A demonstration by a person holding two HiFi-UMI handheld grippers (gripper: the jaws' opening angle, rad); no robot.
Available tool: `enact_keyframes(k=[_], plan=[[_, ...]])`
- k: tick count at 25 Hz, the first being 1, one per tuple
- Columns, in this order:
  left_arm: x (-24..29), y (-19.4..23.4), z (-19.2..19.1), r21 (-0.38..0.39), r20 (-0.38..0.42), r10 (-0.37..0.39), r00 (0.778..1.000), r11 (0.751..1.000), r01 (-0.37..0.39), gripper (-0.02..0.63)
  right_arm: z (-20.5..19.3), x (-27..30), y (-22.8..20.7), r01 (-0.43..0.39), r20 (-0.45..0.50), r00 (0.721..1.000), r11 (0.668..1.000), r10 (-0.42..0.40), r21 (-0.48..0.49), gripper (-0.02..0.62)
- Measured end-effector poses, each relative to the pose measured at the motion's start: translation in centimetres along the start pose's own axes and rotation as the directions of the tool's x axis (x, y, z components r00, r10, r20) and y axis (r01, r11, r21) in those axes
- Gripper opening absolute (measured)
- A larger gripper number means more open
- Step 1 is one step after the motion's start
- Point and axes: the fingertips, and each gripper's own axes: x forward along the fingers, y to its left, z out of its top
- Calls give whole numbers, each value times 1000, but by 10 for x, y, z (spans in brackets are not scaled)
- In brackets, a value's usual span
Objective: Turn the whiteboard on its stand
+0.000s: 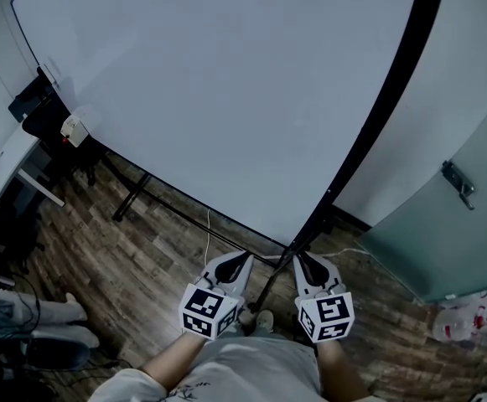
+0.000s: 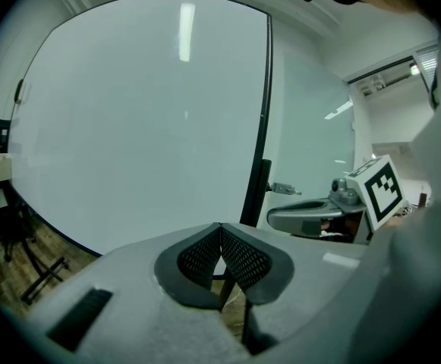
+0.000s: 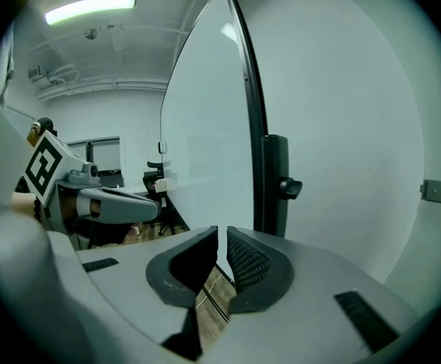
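The large whiteboard [image 1: 226, 82] fills the upper head view; its black side frame [image 1: 377, 115] runs diagonally down to the stand's post [image 3: 275, 184], which carries a black knob [image 3: 291, 188]. Both grippers hang low in front of the board's lower corner, touching nothing. My left gripper [image 1: 245, 258] is shut, and in the left gripper view its meshed pads [image 2: 235, 252] meet at the tips with nothing between them. My right gripper [image 1: 298, 259] is to the right of the post's foot; its jaws stand a narrow slit apart around empty air [image 3: 222, 235].
The stand's black legs [image 1: 130, 195] spread over the wooden floor, and a white cable [image 1: 207, 233] lies there. A dark chair and a white desk [image 1: 25, 115] stand at the left. A grey-green door with a metal handle [image 1: 458, 184] is at the right.
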Motion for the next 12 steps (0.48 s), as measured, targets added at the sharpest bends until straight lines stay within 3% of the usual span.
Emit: enact_keyframes(k=[4, 12], plan=[[-4, -7, -5, -2, 4, 10, 1000, 1000, -10, 11, -3, -3, 16, -42, -1, 999, 999, 42, -28, 8], [-12, -1, -6, -6, 9, 27, 1000, 1000, -27, 11, 5, 4, 51, -134, 21, 991, 991, 134, 6, 8]])
